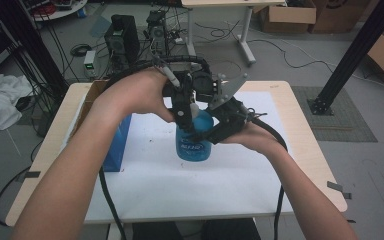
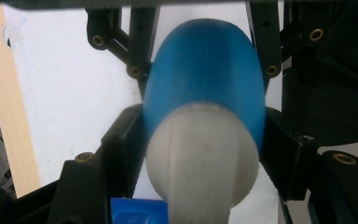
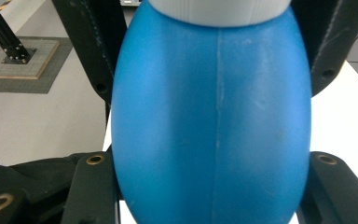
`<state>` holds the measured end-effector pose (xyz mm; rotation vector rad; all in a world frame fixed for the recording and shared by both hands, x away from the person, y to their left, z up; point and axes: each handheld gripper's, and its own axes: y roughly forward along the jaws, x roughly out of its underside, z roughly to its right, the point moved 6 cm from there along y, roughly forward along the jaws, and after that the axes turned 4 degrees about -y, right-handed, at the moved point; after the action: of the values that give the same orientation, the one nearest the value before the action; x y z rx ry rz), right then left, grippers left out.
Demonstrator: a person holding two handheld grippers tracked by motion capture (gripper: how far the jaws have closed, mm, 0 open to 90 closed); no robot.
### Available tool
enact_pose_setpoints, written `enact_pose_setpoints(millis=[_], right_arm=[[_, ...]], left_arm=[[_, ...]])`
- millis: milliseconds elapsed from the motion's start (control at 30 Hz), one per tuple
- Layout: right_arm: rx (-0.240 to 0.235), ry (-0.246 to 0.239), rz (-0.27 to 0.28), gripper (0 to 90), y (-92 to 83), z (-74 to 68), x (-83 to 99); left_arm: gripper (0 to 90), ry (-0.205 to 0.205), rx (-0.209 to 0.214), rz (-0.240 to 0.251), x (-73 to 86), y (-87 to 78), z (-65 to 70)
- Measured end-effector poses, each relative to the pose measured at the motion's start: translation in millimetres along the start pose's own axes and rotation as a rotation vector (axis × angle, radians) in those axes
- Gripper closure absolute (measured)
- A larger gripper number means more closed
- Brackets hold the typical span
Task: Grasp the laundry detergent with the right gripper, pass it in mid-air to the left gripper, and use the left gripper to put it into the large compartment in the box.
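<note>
Blue plastic marks the landmark here — a round-bellied spray bottle (image 1: 195, 142) standing upright near the middle of the white mat (image 1: 190, 190) that covers the wooden counter (image 1: 310, 150). Left of the bottle, near the mat's left edge, sits a blue box (image 1: 117, 145), well apart from it. The left gripper (image 1: 181, 112) comes down onto the bottle from above and from the left side, its jaws closed on the bottle's upper part; in the left gripper view the two black jaws press against either side of the blue body (image 2: 205, 70) just below the white cap (image 2: 203, 158), so it is gripping the bottle. The right gripper (image 1: 215, 131) meets the bottle from the right, lower down, with the person's right hand (image 1: 252, 137) cupped beneath it; in the right gripper view the blue body (image 3: 212, 126) bulges between the jaws, which sit tight against both flanks — closed on the bottle as well. Beyond the bottle, off the counter's far edge, dark electronic boxes (image 1: 122, 37) and tangled cables stand on the grey floor (image 1: 300, 55), and to the far right of the bottle a black metal post (image 1: 352, 55) rises at a slant.
</note>
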<state>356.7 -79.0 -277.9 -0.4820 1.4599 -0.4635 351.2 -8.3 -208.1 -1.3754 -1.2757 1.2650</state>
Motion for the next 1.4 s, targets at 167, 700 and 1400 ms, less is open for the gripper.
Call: enact_pose_setpoints(millis=[167,700,1400], right_arm=[[-0.009,0.005,-0.005,43.7,0.4,0.8,-0.6],[0.041,0.034,-0.023,16.0,2.3,13.0,7.4],[0.204,0.038,-0.318,18.8,-39.4,29.5,59.1]], left_arm=[[38.5,-0.007,0.014,-0.003,0.6,-0.2,-1.3],[38.8,-0.136,0.015,-0.043,17.2,-10.9,-13.1],[38.8,-0.828,-0.064,-0.062,94.0,-67.8,-70.6]])
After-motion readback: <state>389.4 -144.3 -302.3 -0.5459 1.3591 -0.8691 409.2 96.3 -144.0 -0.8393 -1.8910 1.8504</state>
